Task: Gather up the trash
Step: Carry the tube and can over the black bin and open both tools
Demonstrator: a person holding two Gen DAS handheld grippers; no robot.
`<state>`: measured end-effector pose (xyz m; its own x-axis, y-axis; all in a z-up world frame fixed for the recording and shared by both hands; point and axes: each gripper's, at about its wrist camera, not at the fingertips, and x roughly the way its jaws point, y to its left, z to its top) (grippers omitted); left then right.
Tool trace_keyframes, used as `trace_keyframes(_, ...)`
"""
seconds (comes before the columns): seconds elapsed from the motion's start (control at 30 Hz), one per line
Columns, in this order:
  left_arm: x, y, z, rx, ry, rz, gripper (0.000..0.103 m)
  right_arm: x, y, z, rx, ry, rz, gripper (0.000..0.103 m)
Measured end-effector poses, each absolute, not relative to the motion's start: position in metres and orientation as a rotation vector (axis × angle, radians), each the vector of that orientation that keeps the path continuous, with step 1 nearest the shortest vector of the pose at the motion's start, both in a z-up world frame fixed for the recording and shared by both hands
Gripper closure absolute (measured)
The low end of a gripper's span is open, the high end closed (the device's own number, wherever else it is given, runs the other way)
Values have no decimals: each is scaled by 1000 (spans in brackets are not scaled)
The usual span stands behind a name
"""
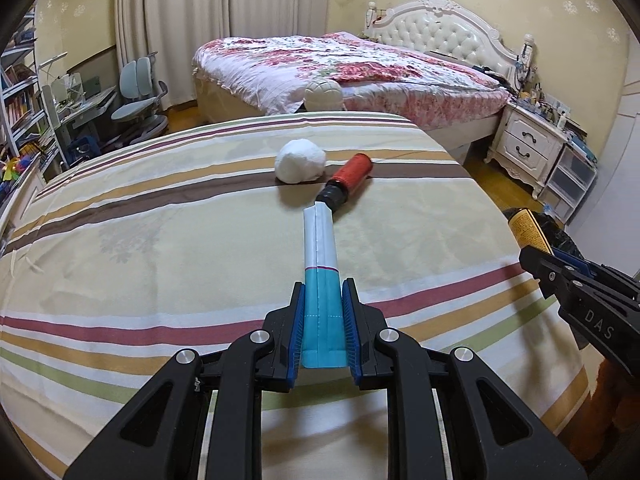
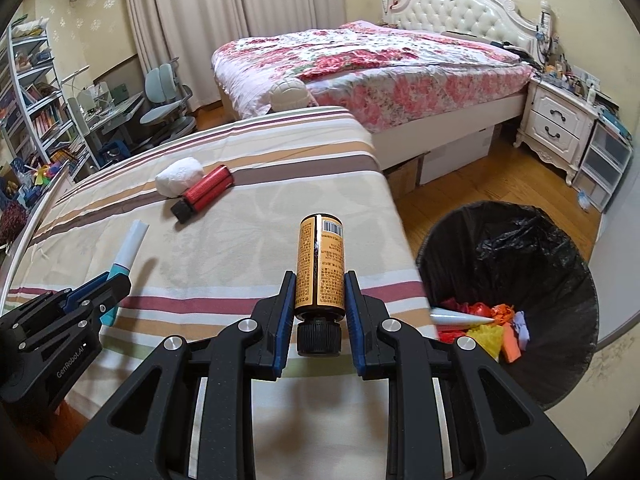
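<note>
My left gripper (image 1: 322, 300) is shut on a teal and white tube (image 1: 319, 256) and holds it above the striped bed (image 1: 160, 248). My right gripper (image 2: 319, 292) is shut on an orange bottle (image 2: 320, 264) with a black cap, near the bed's right edge. A white paper wad (image 1: 300, 160) and a red and black canister (image 1: 348, 178) lie on the bed farther back; both also show in the right wrist view, the wad (image 2: 178, 176) and the canister (image 2: 206, 192). A black-lined trash bin (image 2: 516, 280) stands on the floor to the right, holding coloured scraps.
A floral bed (image 2: 380, 60) with a white headboard stands behind. A white nightstand (image 2: 560, 128) and plastic drawers (image 2: 604, 164) are at the right. A desk, chair (image 1: 138, 92) and bookshelf (image 1: 20, 100) fill the left. Cardboard boxes (image 2: 440, 160) sit under the floral bed.
</note>
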<state>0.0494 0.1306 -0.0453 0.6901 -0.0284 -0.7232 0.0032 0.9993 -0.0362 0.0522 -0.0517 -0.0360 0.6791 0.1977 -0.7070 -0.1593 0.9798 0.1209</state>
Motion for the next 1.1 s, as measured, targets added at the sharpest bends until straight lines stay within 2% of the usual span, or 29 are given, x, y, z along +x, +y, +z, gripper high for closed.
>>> trace_keyframes(0.6, 78, 15, -38, 66, 781, -204, 83, 58, -160, -30, 131, 762, -5, 79)
trace_keyframes(1.1, 103, -59, -44, 153, 781, -286, 83, 68, -209, -51, 176, 792, -90, 79)
